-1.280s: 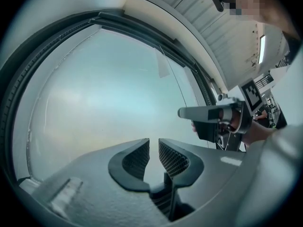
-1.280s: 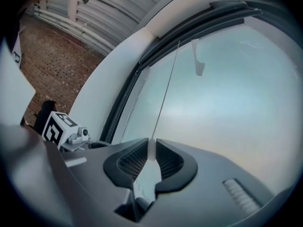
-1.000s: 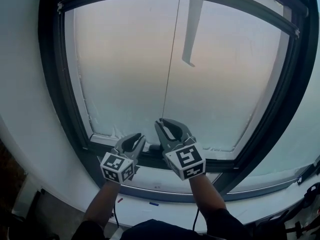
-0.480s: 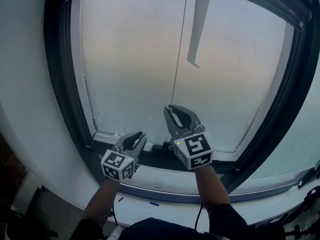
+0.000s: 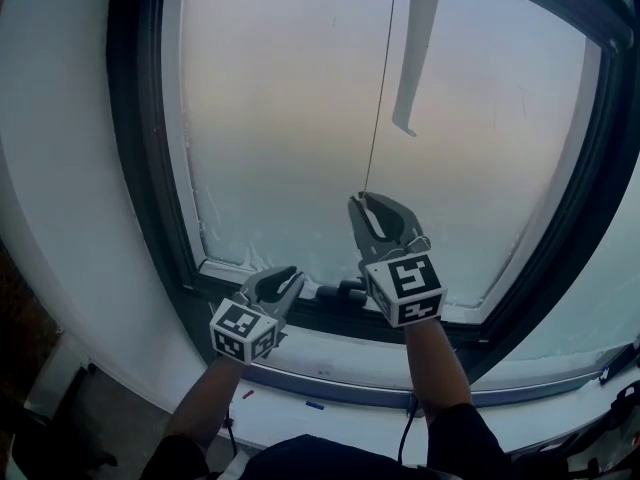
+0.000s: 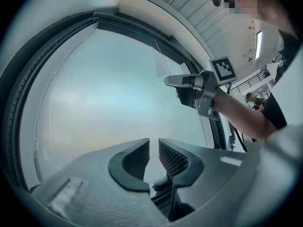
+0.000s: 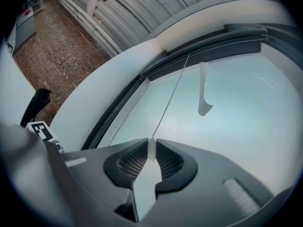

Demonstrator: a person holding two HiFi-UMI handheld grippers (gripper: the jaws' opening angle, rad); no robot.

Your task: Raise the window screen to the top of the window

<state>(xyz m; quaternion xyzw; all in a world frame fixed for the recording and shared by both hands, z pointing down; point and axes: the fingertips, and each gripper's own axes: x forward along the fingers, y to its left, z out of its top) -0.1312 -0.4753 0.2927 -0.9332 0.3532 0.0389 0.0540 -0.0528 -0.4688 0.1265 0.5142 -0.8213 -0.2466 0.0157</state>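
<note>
A pale, frosted window screen [image 5: 290, 138] fills the dark window frame [image 5: 135, 168]. A thin cord [image 5: 380, 98] hangs down its middle and ends in a flat white pull tab [image 7: 146, 183]. My right gripper [image 5: 372, 208] is shut on that tab, held up in front of the screen's lower middle. In the right gripper view the tab sits pinched between the pads [image 7: 130, 162], with the cord [image 7: 170, 98] running up to the frame's top. My left gripper [image 5: 285, 280] stays lower, by the bottom rail. Its jaws [image 6: 154, 150] stand slightly apart with nothing between them.
A second white strip [image 5: 415, 58] hangs to the right of the cord. Dark fittings [image 5: 340, 290] sit on the bottom rail between my hands. A white sill [image 5: 330, 353] runs below, and a white wall [image 5: 60, 168] stands to the left.
My right gripper has risen in front of the screen with the pull tab in it. The left gripper has stayed by the bottom rail.
</note>
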